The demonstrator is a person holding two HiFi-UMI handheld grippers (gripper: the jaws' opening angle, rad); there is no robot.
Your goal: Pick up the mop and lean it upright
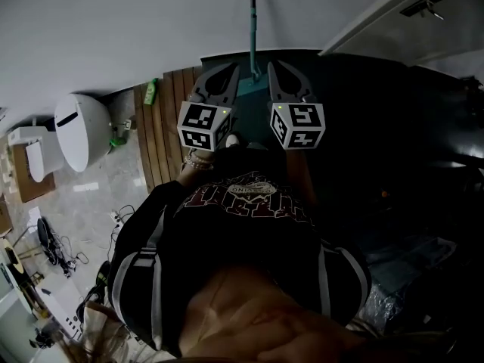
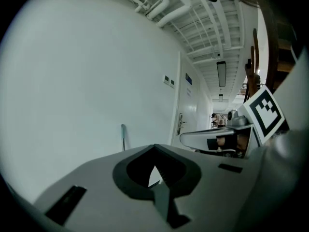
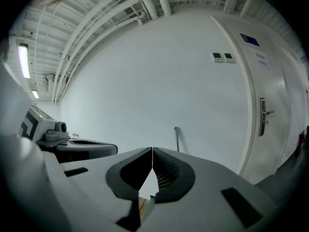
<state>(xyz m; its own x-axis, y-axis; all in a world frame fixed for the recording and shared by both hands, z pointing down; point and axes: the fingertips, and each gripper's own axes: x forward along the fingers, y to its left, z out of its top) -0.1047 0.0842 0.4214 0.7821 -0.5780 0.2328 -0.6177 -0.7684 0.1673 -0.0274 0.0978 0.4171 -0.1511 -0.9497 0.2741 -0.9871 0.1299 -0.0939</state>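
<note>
Saw, at the far left of the head view, a white rounded appliance (image 1: 79,131) on the pale floor (image 1: 98,195), with cables (image 1: 57,244) tangled below it; found a green bottle (image 1: 151,91) next, beside a strip of wooden slats (image 1: 162,134); noted the left hand-held gripper (image 1: 231,69) and the right hand-held gripper (image 1: 274,66) side by side above a dark shirt (image 1: 242,225), each with a marker cube, both aimed at the white wall (image 1: 113,29). Found the mop (image 1: 252,21), thin and teal, upright against that wall, seen running down between the two tips and apart from both; could not make out its lower end, blocked by the grippers' own bodies. Found a white door (image 1: 393,13) at upper right, with dark flooring (image 1: 393,127) below.

Read the left hand-held gripper in its own view as closed, tips together, gripping nothing; saw only the top of the mop above the jaw body there, left of centre; saw also a long corridor with ceiling lights (image 2: 221,74) at right, unseen from the head camera. Read the right hand-held gripper as closed too, pads meeting along one seam, empty; saw the mop's top just right of that seam; noted ceiling pipes (image 3: 120,8) overhead and two small wall plates (image 3: 223,57) beside the door frame, likewise unseen from above.
</note>
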